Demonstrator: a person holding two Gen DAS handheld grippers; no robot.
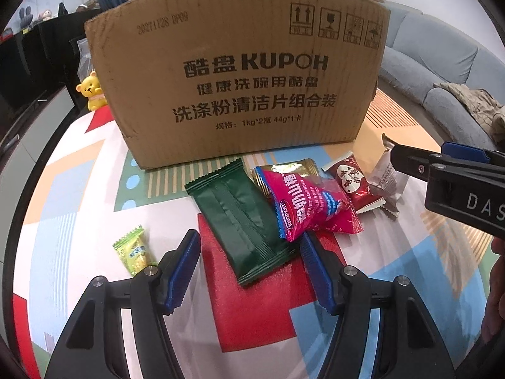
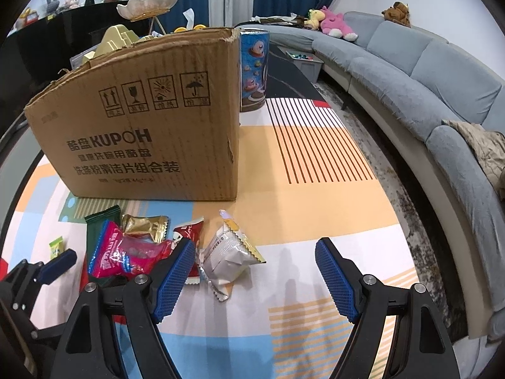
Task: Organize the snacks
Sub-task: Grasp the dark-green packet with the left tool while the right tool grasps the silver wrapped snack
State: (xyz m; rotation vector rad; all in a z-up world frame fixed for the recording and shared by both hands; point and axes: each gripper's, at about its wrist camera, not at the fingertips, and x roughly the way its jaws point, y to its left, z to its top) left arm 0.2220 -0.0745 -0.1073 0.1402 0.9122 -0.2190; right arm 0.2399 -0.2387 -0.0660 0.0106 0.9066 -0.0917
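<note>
A cardboard box (image 1: 233, 75) printed "KUPOH" stands upright on the counter (image 2: 315, 164), which is covered in a cloth of coloured blocks and stripes. The box is open at the top; gold-coloured packaging (image 2: 116, 39) shows above its rim in the right wrist view, and the rest of its contents are hidden.

The snacks lie in a loose cluster on the counter just in front of the box. A dark green packet (image 1: 240, 221) lies flat, its long axis running diagonally from upper left to lower right in the left wrist view. A pink packet (image 1: 312, 205) overlaps its right edge, its long axis pointing up-left to down-right. A gold packet (image 1: 284, 170) sits partly under the pink one, nearest the box. A dark red packet (image 1: 353, 183) lies to the right, touching a silver packet (image 2: 227, 255) beside it. A small yellow-green candy (image 1: 134, 251) lies apart to the left.

The left claw (image 1: 249, 271) is released, its jaws spread over the lower end of the green packet, pads not pressing on it. The right claw (image 2: 255, 278) is released too; the silver packet lies just by its left finger (image 2: 176, 274), with bare cloth between the jaws.

A cylindrical printed tin (image 2: 254, 69) stands behind the box's right corner.
</note>
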